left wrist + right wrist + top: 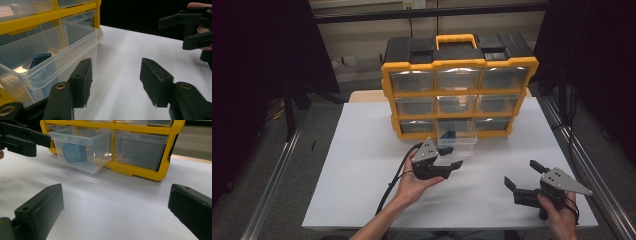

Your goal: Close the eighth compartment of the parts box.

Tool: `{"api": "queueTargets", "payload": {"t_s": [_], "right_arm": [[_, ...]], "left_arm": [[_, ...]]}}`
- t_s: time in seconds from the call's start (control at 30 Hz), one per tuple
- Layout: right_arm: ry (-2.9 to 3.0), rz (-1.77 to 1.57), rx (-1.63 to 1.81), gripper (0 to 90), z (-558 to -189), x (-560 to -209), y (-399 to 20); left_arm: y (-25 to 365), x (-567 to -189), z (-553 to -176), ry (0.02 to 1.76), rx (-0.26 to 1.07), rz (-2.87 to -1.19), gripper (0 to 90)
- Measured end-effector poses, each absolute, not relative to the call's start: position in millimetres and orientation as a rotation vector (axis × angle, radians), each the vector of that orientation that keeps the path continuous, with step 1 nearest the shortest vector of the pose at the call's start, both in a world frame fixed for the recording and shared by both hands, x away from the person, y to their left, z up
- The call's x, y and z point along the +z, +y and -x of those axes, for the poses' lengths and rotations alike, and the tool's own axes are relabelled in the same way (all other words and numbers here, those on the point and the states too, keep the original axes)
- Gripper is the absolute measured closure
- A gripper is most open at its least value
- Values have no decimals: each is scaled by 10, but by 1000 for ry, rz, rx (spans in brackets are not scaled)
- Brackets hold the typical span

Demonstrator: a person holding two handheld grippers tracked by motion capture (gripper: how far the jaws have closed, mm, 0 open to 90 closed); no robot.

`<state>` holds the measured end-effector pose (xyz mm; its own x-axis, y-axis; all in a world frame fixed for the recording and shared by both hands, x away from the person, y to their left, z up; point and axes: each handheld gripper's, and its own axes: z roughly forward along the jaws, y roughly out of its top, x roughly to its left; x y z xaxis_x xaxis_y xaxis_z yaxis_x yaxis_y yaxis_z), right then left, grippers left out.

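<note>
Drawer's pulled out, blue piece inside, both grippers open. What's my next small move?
Probably ease the left gripper forward over the open drawer toward the blue piece: its jaws are spread and empty right beside the drawer's front, while the right gripper sits farther off.

dim room — soft, slightly blurred

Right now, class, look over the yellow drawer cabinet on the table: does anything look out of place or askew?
Yes. The clear plastic drawer in the bottom row's middle slot of the yellow-and-black drawer cabinet is pulled out and sags forward, while the other drawers sit flush. A small blue object lies inside it.
</note>
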<state>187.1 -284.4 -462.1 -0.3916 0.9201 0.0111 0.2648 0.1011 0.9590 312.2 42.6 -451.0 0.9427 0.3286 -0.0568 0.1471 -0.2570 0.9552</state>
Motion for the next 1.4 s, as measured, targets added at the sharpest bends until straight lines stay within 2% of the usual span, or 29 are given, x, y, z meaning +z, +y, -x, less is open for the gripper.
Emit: {"api": "queueTargets", "payload": {"t_s": [0.17,0.27,0.43,0.73,1.4], "right_arm": [[1745,-1165,1309,0,-1871,-4622,-2847],[1749,-1165,1310,0,-1872,-4621,-2847],[1751,-1164,1310,0,-1871,-4620,-2847],[1747,-1163,1309,0,-1872,-4622,-2850],[1751,-1165,1313,0,-1870,-4621,-2848]], "left_arm": [[426,-4526,-3132,364,144,-1850,656],[425,-4539,-3150,365,143,-1854,776],[428,-4573,-3195,391,134,-1866,892],[427,-4638,-3327,454,147,-1876,900],[405,-4642,-3490,474,155,-1899,900]]}}
